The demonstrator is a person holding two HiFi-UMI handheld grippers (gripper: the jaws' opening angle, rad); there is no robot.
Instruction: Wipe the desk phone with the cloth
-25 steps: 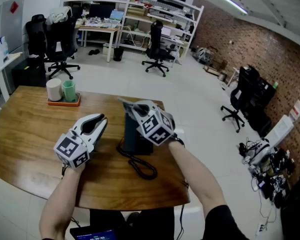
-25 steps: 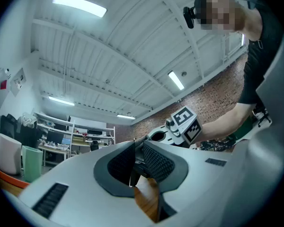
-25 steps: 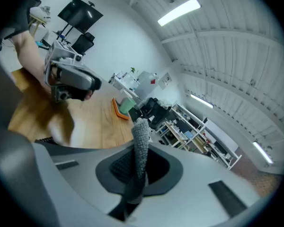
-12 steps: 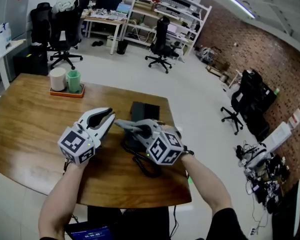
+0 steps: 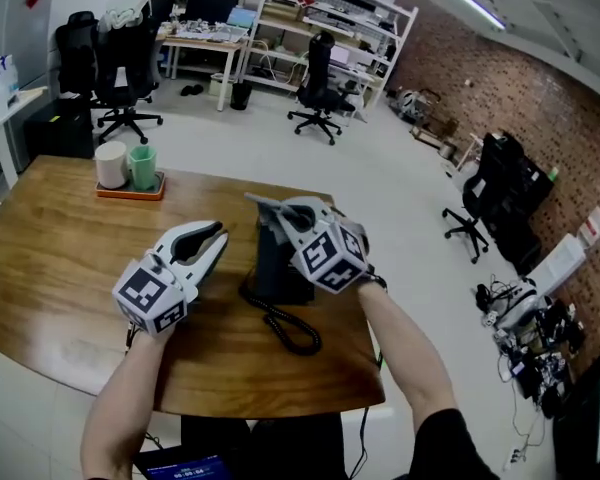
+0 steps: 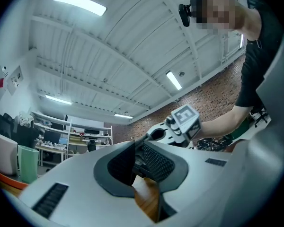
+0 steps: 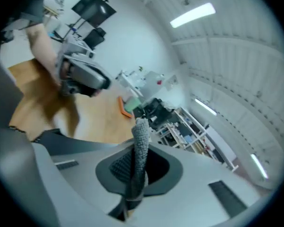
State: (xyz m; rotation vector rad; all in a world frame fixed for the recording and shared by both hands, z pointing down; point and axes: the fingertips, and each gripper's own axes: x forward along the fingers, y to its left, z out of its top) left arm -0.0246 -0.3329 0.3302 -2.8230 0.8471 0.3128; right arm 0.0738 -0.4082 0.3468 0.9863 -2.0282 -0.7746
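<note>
Cloth (image 7: 141,143) upright, long axis along right gripper (image 7: 134,174) fingers clamping it; left gripper (image 6: 134,165) fingers together.

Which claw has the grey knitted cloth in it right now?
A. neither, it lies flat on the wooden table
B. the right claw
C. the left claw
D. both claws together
B: in the right gripper view the right claw is shut on the grey knitted cloth, which stands up between its jaws, while the left claw has no cloth between its jaws.
</note>
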